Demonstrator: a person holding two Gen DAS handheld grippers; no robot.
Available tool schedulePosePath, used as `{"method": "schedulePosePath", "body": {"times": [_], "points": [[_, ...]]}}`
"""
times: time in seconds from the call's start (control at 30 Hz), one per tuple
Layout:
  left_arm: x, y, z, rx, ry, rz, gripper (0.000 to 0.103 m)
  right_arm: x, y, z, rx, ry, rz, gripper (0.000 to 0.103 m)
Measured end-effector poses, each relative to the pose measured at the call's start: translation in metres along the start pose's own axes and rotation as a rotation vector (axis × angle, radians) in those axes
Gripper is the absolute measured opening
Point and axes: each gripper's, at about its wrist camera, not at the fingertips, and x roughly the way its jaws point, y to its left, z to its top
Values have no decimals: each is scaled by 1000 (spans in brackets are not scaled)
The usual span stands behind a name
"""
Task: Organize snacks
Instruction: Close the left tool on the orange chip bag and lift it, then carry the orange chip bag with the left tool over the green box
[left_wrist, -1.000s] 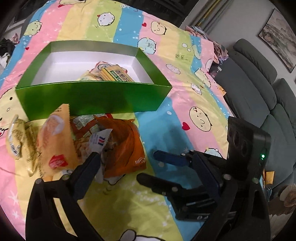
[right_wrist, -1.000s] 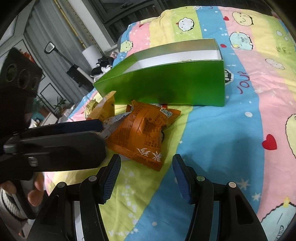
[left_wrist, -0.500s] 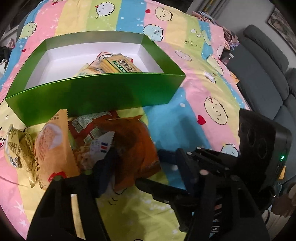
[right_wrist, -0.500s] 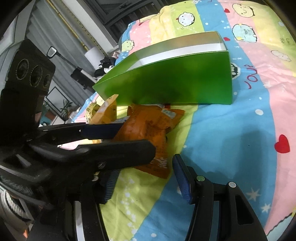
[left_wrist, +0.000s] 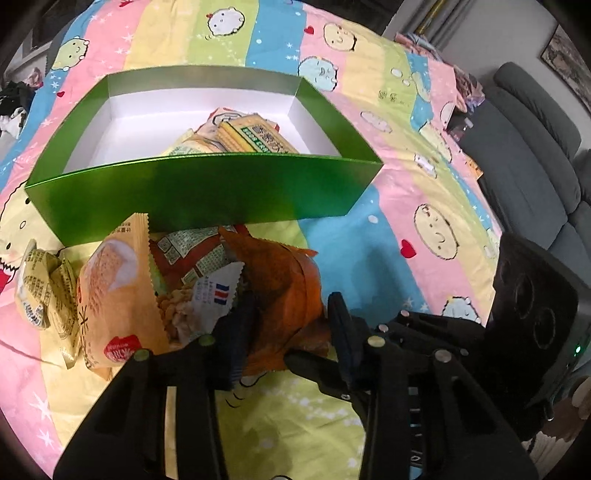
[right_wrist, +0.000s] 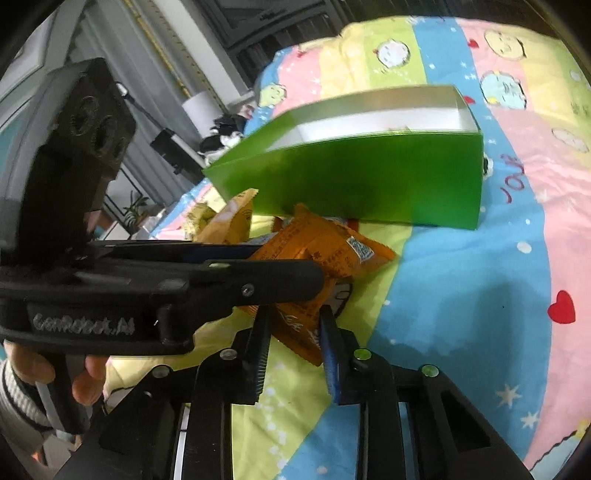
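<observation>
Both claws are closing on the same orange snack bag: the left claw around its middle, the right claw narrow on its near corner. A second ago both stood wide and clear of it. The bag lies on the striped cartoon bedspread, against the near wall of the green box, which blocks the way forward. Pale orange and yellow packets crowd its left; more packets lie inside the box.
</observation>
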Motion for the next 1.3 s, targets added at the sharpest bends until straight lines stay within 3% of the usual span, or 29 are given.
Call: {"method": "schedulePosePath", "body": {"times": [0.63, 1.3], "points": [[-63, -45, -3, 121, -175, 37, 38, -60, 34, 7, -102, -156, -3, 23], [-88, -46, 4, 139, -258, 45, 38, -73, 51, 23, -154, -199, -9, 23]]}}
